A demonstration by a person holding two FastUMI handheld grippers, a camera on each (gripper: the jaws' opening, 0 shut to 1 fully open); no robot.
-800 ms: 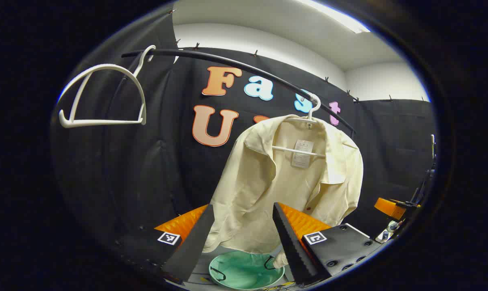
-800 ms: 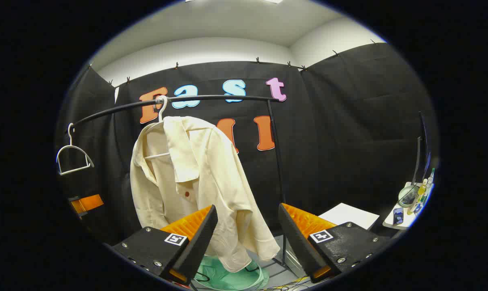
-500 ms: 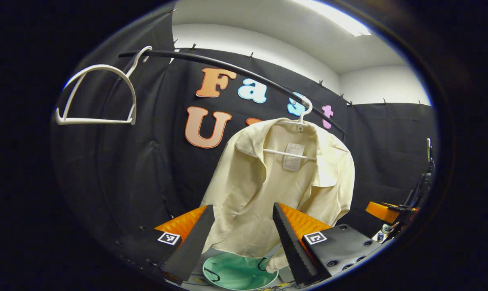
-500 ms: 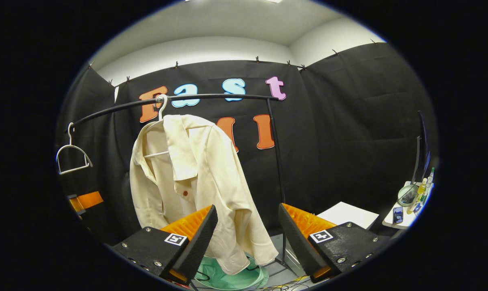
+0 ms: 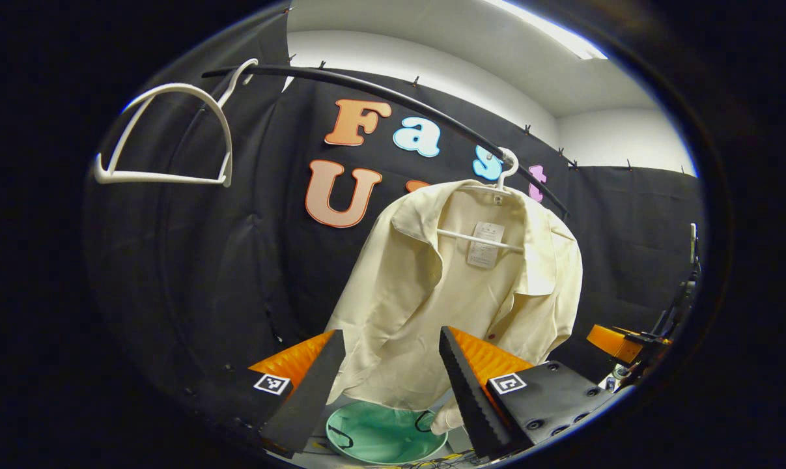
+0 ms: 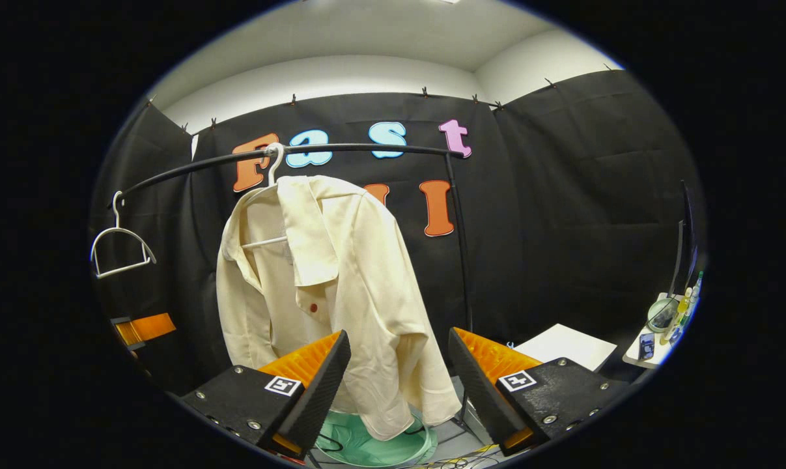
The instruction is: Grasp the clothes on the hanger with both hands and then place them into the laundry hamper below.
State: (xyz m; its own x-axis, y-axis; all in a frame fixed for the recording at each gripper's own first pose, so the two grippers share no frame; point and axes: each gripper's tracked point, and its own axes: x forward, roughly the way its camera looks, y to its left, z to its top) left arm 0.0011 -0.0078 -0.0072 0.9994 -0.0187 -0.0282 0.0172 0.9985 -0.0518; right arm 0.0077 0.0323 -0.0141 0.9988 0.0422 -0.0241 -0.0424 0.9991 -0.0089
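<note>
Your left gripper (image 5: 387,374) and right gripper (image 6: 398,371) both hold fingers wide, empty, short of the cream shirt (image 5: 458,293) draped on its white hanger (image 5: 497,189), directly above the green hamper (image 5: 383,436) for a straight drop.

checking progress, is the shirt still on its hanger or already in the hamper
On its hanger: the cream shirt hangs from the white hanger on the rail, above the green hamper.

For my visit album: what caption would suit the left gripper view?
Open left gripper faces a cream shirt on a white hanger, above a green hamper.
</note>
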